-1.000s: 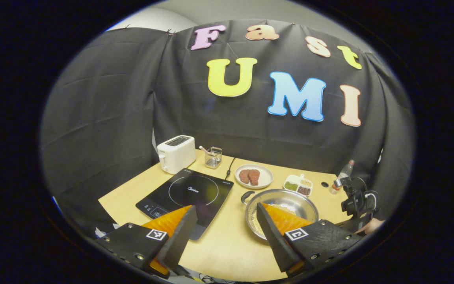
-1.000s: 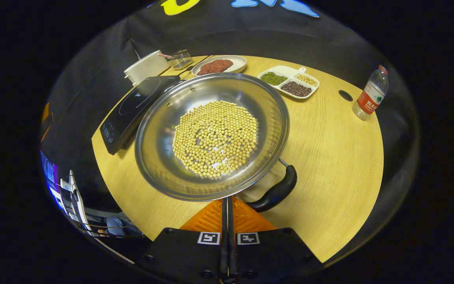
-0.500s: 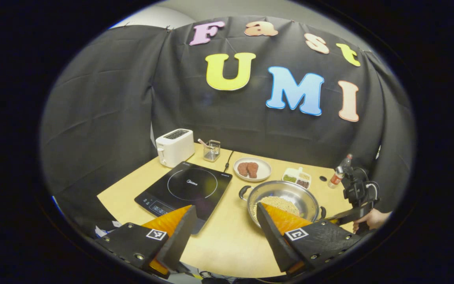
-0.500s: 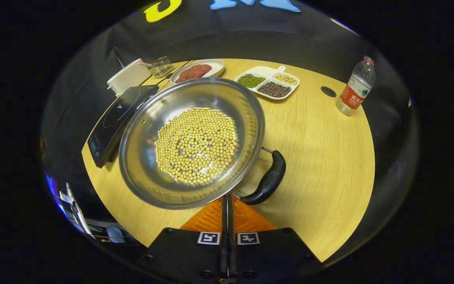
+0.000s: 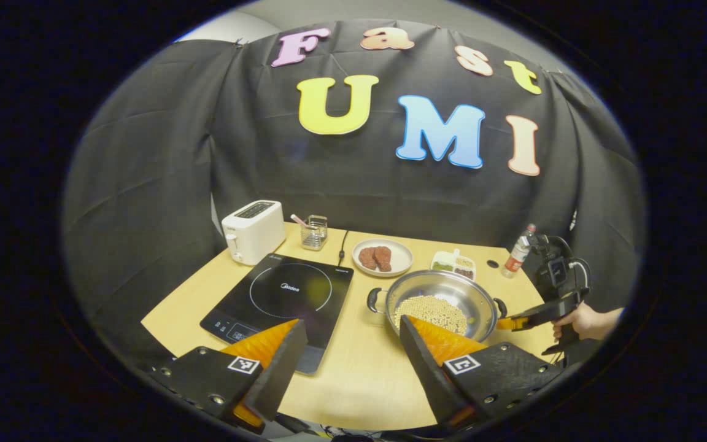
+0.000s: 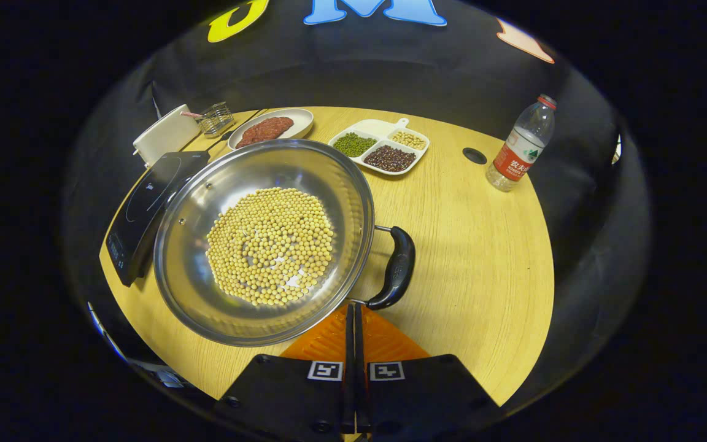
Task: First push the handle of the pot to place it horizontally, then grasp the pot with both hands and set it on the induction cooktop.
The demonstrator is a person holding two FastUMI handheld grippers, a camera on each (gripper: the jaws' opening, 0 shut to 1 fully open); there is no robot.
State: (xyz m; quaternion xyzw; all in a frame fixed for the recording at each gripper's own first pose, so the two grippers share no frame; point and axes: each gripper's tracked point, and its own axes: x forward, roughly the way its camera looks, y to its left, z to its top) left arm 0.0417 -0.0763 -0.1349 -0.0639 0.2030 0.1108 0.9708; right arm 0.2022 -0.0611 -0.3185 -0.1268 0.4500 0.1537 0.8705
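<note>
Right hand-held gripper (image 6: 353, 319) tips behind pot (image 6: 264, 239) rim

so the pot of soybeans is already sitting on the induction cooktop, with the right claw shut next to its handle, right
Not quite. The pot of soybeans sits on the wooden table, beside the induction cooktop, not on it; the right gripper view shows this. The right claw is indeed shut next to the handle.
</note>
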